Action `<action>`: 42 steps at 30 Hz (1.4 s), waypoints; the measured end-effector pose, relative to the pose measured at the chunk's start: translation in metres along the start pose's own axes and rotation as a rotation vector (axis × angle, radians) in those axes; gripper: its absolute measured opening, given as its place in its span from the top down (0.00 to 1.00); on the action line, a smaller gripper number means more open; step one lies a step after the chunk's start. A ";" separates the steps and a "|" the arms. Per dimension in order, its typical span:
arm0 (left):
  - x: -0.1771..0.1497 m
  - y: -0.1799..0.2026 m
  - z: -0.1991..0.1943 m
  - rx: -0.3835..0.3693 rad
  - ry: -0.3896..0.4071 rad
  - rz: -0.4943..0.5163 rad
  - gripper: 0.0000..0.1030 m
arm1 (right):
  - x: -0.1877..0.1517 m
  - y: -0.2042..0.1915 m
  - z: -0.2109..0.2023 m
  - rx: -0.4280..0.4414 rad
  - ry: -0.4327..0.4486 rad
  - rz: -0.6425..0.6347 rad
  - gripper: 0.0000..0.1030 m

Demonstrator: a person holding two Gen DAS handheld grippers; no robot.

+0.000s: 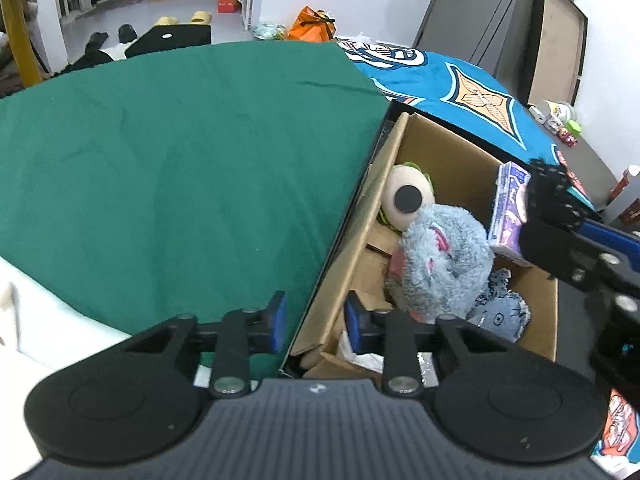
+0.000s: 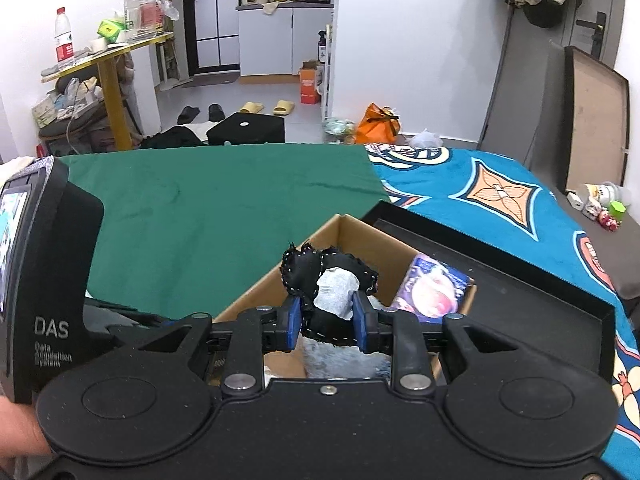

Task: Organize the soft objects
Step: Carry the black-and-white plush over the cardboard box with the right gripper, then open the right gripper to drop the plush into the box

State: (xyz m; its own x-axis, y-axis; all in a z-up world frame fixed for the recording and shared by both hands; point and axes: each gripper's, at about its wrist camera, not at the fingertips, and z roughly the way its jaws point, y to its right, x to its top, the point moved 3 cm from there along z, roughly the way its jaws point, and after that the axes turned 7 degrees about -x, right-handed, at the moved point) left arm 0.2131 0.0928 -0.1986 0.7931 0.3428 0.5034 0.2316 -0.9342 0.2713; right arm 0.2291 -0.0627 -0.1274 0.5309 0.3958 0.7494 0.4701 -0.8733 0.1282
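A cardboard box [image 1: 448,148] stands on the bed beside the green cloth [image 1: 180,168]. It holds a blue-grey plush [image 1: 444,264], a white plush with a black eye [image 1: 408,198], a small blue plush [image 1: 500,312] and a purple tissue pack [image 1: 508,208]. My left gripper [image 1: 316,322] is open and empty over the box's near left wall. My right gripper [image 2: 327,320] is shut on a black soft toy with a grey patch [image 2: 328,280] and holds it above the box [image 2: 360,240]. It shows at the right of the left wrist view [image 1: 548,204].
A black tray [image 2: 520,280] lies under the box. A blue patterned blanket [image 2: 500,196] covers the right of the bed. Small items [image 2: 600,200] sit on a ledge at the right. A black stool [image 2: 248,128] and slippers lie on the floor beyond.
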 end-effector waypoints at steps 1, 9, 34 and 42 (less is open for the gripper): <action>0.000 0.000 0.000 -0.005 0.001 0.001 0.78 | 0.000 -0.002 0.001 0.001 -0.001 -0.005 0.74; -0.001 -0.004 0.001 -0.047 -0.001 -0.029 0.83 | 0.009 -0.010 0.007 0.063 0.015 0.038 0.62; 0.007 0.027 -0.026 -0.033 -0.015 0.082 0.48 | -0.049 0.075 -0.043 -0.120 -0.041 0.335 0.28; 0.007 0.056 -0.057 -0.058 -0.043 0.181 0.30 | -0.062 0.100 -0.072 -0.147 -0.030 0.435 0.16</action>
State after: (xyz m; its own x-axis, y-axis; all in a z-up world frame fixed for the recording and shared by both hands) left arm 0.1993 0.0480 -0.1331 0.8427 0.1645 0.5127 0.0513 -0.9724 0.2276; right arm 0.1923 -0.1944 -0.1139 0.6777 -0.0105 0.7353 0.0950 -0.9903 -0.1017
